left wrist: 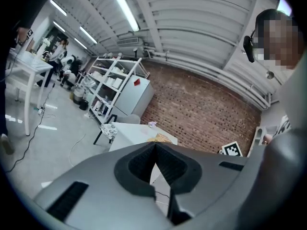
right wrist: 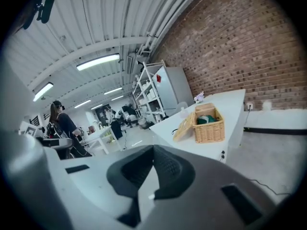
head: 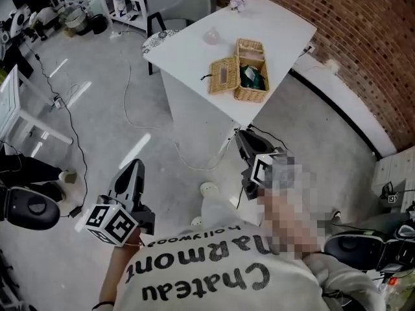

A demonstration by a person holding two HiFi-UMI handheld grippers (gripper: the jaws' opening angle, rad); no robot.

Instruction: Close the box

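Observation:
A wicker box (head: pixel 253 86) stands on the white table (head: pixel 194 50) with its lid (head: pixel 224 75) swung open to the left and something green (head: pixel 253 76) inside. In the right gripper view the box (right wrist: pixel 209 130) sits far ahead with its lid (right wrist: pixel 183 127) leaning out. The left gripper view shows it only as a small tan shape (left wrist: pixel 160 138) on the far table. Both grippers hang low over the floor, well short of the table. My left gripper (head: pixel 135 164) (left wrist: pixel 154 147) is shut and empty. My right gripper (head: pixel 241 135) (right wrist: pixel 153 150) is also shut on nothing.
A grey chair (head: pixel 185 8) stands behind the table, and a small clear object (head: pixel 211 36) lies on it. Cables (head: pixel 188 157) trail across the concrete floor. A brick wall (head: pixel 337 31) runs along the right. Shelving (left wrist: pixel 112 87) and a person (right wrist: pixel 61 123) are far off.

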